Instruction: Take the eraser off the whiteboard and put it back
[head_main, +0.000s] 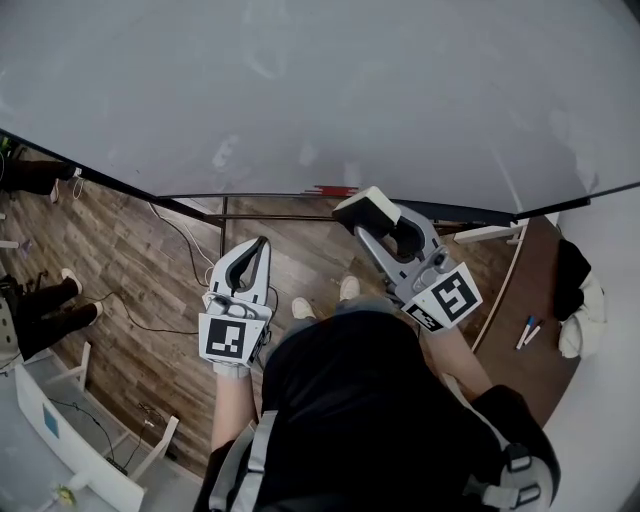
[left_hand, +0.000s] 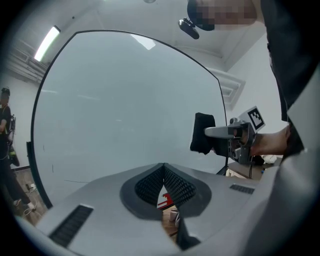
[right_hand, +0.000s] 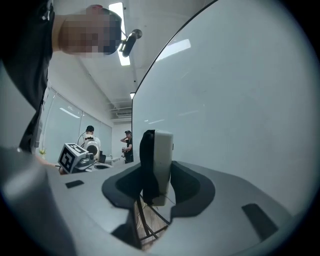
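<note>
The eraser (head_main: 368, 208), a white block with a black felt face, sits between the jaws of my right gripper (head_main: 372, 224), which is shut on it just below the lower edge of the whiteboard (head_main: 320, 90). In the right gripper view the eraser (right_hand: 156, 165) stands upright in the right gripper (right_hand: 155, 186), with the whiteboard (right_hand: 240, 100) close on the right. My left gripper (head_main: 261, 246) hangs lower left, shut, with nothing held. From the left gripper view, its pads (left_hand: 172, 182) meet at the tips before the whiteboard (left_hand: 125, 100), and the eraser (left_hand: 202, 132) shows at the right.
The whiteboard's dark stand frame (head_main: 225, 215) runs below the board, with a red item (head_main: 335, 190) on its ledge. A brown table (head_main: 535, 290) with markers (head_main: 528, 330) is at the right. A person's feet (head_main: 70, 285) and cables lie on the wood floor at left. People (right_hand: 90, 135) stand far off.
</note>
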